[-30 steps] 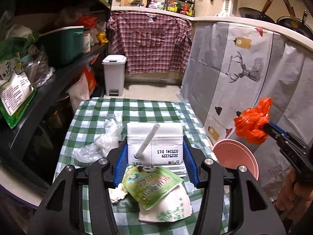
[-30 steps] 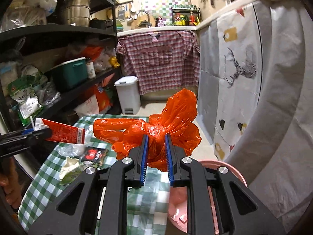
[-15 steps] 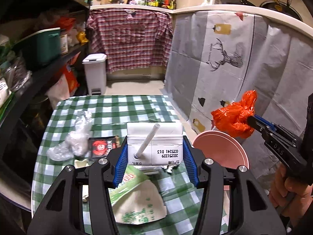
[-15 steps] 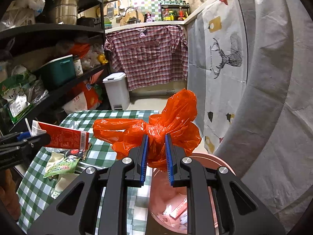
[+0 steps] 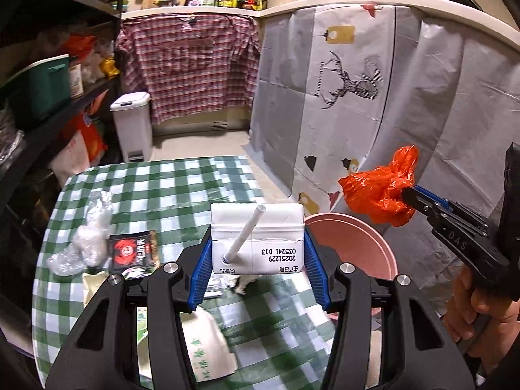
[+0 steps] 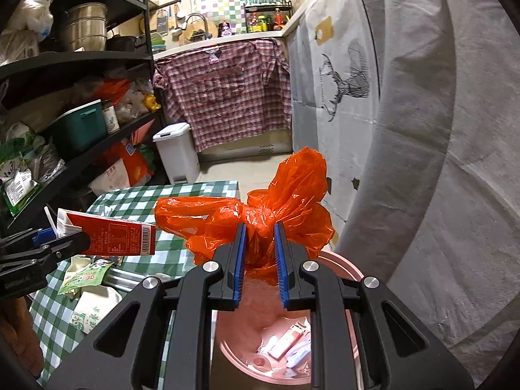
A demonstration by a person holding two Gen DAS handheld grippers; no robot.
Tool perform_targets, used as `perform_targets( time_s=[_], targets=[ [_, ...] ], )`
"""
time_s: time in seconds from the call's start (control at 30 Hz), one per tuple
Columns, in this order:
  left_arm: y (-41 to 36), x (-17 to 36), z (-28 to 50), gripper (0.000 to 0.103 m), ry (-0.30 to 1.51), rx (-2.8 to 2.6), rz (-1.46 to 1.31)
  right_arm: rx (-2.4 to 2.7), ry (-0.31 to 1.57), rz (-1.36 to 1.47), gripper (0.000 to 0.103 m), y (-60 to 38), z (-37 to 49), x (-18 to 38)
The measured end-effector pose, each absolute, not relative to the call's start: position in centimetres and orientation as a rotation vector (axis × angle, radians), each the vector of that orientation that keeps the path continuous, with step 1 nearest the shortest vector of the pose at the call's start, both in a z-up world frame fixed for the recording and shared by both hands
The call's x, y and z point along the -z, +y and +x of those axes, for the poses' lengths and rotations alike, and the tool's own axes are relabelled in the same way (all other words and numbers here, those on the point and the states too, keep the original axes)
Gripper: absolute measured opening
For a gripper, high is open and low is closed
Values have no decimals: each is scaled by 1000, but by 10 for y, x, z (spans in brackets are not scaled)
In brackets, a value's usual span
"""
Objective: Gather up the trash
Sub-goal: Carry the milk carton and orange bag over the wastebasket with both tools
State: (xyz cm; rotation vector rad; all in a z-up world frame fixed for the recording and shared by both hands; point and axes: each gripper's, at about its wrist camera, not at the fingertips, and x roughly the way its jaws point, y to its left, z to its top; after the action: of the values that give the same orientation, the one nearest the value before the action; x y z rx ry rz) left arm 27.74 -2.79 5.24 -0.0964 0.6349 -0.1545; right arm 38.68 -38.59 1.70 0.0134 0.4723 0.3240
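My left gripper [image 5: 256, 243] is shut on a small drink carton [image 5: 256, 237] with a white straw, held above the green checked table [image 5: 156, 188]. The same carton [image 6: 110, 239] shows red from the side in the right wrist view. My right gripper [image 6: 259, 230] is shut on a crumpled orange plastic bag [image 6: 260, 214], held over the pink bin [image 6: 325, 351]. In the left wrist view the orange bag [image 5: 378, 191] hangs just right of the pink bin [image 5: 357, 240]. Wrappers lie inside the bin.
On the table lie a clear plastic bag [image 5: 84, 240], a red-and-black sachet [image 5: 131, 252], a green packet [image 6: 86, 276] and a white paper pouch [image 5: 208, 347]. A grey deer-print cloth [image 5: 351, 97] hangs on the right. A white pedal bin [image 5: 133, 123] stands beyond, shelves on the left.
Both grippers have moved right, toward the pink bin, keeping their loads. The orange bag now hangs over the bin opening, and the carton has come nearer the bin's rim.
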Motion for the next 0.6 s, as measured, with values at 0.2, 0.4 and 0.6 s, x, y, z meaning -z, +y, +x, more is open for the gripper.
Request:
perform_targets(
  time_s=[0.2,0.4,0.6],
  targets=[
    [-49,-46,285,50,656,190,-77,-299,487,28,18,-398,393,-14],
    [-69,-41,291,51,670,234,-63,-277,509,35,18,-408,401,-8],
    [-94,-29,299,51,711,285,-39,-250,531,47,18,-419,410,-2]
  ],
)
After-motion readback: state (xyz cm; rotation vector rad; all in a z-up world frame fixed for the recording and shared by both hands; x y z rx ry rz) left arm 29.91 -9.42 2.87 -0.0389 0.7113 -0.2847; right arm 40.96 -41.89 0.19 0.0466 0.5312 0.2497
